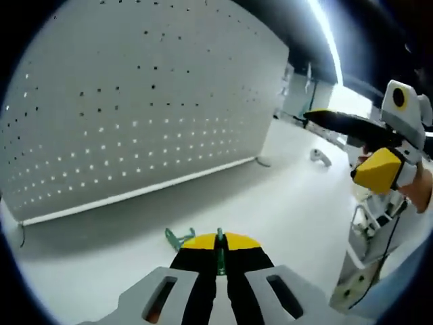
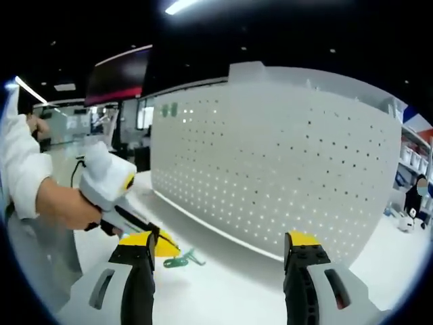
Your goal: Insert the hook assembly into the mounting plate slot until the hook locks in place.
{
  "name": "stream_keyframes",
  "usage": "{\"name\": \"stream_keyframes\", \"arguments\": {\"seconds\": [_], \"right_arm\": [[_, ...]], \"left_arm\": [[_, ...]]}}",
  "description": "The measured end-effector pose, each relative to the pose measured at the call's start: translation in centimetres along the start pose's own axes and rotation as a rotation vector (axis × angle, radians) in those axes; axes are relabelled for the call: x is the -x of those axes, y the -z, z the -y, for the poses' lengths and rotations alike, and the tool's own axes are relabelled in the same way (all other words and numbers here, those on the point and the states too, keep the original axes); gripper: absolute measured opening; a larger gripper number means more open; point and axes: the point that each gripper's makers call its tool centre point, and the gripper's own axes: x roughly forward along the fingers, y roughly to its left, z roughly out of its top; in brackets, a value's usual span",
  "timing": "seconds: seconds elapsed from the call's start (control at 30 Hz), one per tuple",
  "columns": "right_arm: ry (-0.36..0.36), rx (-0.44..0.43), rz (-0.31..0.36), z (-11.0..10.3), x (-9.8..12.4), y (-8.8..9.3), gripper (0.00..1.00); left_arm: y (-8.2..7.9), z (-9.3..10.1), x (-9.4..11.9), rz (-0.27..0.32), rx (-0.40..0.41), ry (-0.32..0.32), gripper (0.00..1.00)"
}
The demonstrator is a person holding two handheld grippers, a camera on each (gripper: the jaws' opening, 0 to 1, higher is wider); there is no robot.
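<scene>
2 grippers are working in front of a white pegboard (image 1: 135, 101) that stands upright on a white table (image 1: 284, 203). The left gripper (image 1: 219, 261) has its jaws pressed together on a small green hook (image 1: 180, 237); the thin green wire runs up between the yellow tips and the bent end sticks out to one side, low over the table. In the right gripper view the same left gripper (image 2: 154, 244) comes in from the left, held by a person's hand (image 2: 64, 203) in a white sleeve, and the green hook (image 2: 181, 260) hangs from its tip just above the table, near the lower corner of the pegboard (image 2: 284, 156).

The right gripper (image 2: 223, 271) has its jaws spread wide apart and carries nothing; it points toward the board.

As I judge it, the task is only at the start of the main step. The hook is picked up, but it is not yet in any hole and is apart from the board face. What is left is to bring it up to a hole, push it in and seat it until it locks. I cannot tell which hole is the target.
</scene>
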Motion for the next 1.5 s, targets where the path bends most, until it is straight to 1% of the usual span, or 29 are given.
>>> {"name": "stream_keyframes", "arguments": {"seconds": [0.03,0.07,0.13,0.2,0.27,0.3,0.37,0.47,0.53,0.57,0.6,0.63,0.7,0.73,0.77,0.83,0.9,0.97,1.03,1.07,1.1,1.17,1.2,1.23,1.27,1.3,1.33,1.4,1.5], "right_arm": [[-0.003,0.001,0.003,-0.2,0.0,-0.2,0.79],[-0.008,0.007,0.007,-0.5,-0.1,-0.5,0.79],[-0.014,0.014,0.012,-0.9,-0.2,-0.9,0.79],[-0.023,0.021,0.02,-1.5,-0.4,-1.5,0.78],[-0.032,0.03,0.023,-2.2,-0.6,-1.9,0.78],[-0.041,0.034,0.028,-2.6,-0.6,-2.2,0.78],[-0.059,0.043,0.036,-3.5,-0.8,-2.7,0.78],[-0.089,0.067,0.047,-4.8,-0.9,-3.3,0.75],[-0.112,0.08,0.05,-5.8,-0.9,-3.5,0.73],[-0.123,0.082,0.051,-6.2,-0.9,-3.6,0.73],[-0.144,0.087,0.054,-7.0,-0.9,-3.7,0.72],[-0.15,0.088,0.054,-7.2,-0.9,-3.7,0.72],[-0.204,0.097,0.051,-8.8,-0.9,-3.7,0.7],[-0.238,0.102,0.037,-9.7,-0.8,-3.4,0.7],[-0.259,0.114,0.034,-10.3,-0.8,-3.3,0.7],[-0.325,0.108,0.01,-11.9,-0.7,-2.6,0.67],[-0.373,0.105,-0.014,-13.1,-0.6,-1.9,0.66],[-0.403,0.125,-0.028,-14.2,-0.5,-1.4,0.66],[-0.464,0.131,-0.037,-15.6,-0.2,-1.2,0.64],[-0.468,0.136,-0.044,-15.9,-0.2,-1.1,0.62],[-0.5,0.147,-0.044,-16.6,-0.1,-1.1,0.61],[-0.521,0.168,-0.04,-17.3,-0.1,-1.3,0.55],[-0.571,0.183,-0.043,-18.3,0.2,-1.3,0.49],[-0.566,0.182,-0.042,-18.4,0.2,-1.4,0.46],[-0.609,0.195,-0.038,-19.2,0.5,-1.5,0.43],[-0.628,0.196,-0.048,-19.6,0.7,-1.4,0.39],[-0.624,0.199,-0.051,-19.7,0.6,-1.4,0.37],[-0.66,0.204,-0.056,-20.4,1.0,-1.4,0.31],[-0.673,0.213,-0.038,-20.8,1.3,-1.5,0.24]], "left_arm": [[-0.7,-0.3,0.7,0.02,-0.018,0.004,0.03],[-0.9,-0.3,0.9,0.026,-0.024,0.008,0.03],[-1.8,-0.7,2.2,0.049,-0.047,0.015,0.03],[-3.1,-0.3,3.5,0.094,-0.074,0.06,0.03],[-3.8,-0.9,4.8,0.116,-0.077,0.035,0.03],[-4.2,-0.9,5.4,0.131,-0.082,0.046,0.03],[-5.0,-0.8,6.7,0.169,-0.091,0.076,0.02],[-5.8,0.4,8.9,0.204,-0.172,0.179,0.02],[-5.8,0.9,10.0,0.205,-0.247,0.231,0.02],[-5.4,1.1,10.6,0.191,-0.286,0.262,0.02],[-5.2,1.3,11.1,0.186,-0.297,0.286,0.02],[-4.9,1.7,11.8,0.175,-0.323,0.332,0.02],[-4.6,2.1,12.6,0.166,-0.357,0.386,0.02],[-4.4,2.5,13.3,0.159,-0.37,0.422,0.02],[-4.4,2.7,13.9,0.168,-0.398,0.441,0.02],[-4.2,3.1,14.6,0.164,-0.401,0.47,0.02],[-3.6,3.4,15.1,0.147,-0.42,0.497,0.02],[-2.9,3.9,15.7,0.121,-0.434,0.531,0.02],[-2.3,4.7,16.2,0.103,-0.446,0.575,0.02],[-2.2,4.9,16.4,0.101,-0.451,0.583,0.02],[-2.1,5.1,16.5,0.101,-0.457,0.593,0.02],[-1.8,5.5,16.9,0.089,-0.462,0.627,0.02],[-1.8,5.7,17.0,0.087,-0.469,0.638,0.02],[-1.7,5.9,17.2,0.08,-0.475,0.657,0.02],[-1.6,6.1,17.4,0.077,-0.481,0.666,0.02],[-1.5,6.3,17.5,0.073,-0.481,0.677,0.02],[-1.5,6.4,17.7,0.071,-0.488,0.686,0.02],[-1.5,6.6,18.1,0.067,-0.488,0.71,0.02],[-1.2,7.0,18.5,0.058,-0.495,0.737,0.02]]}}
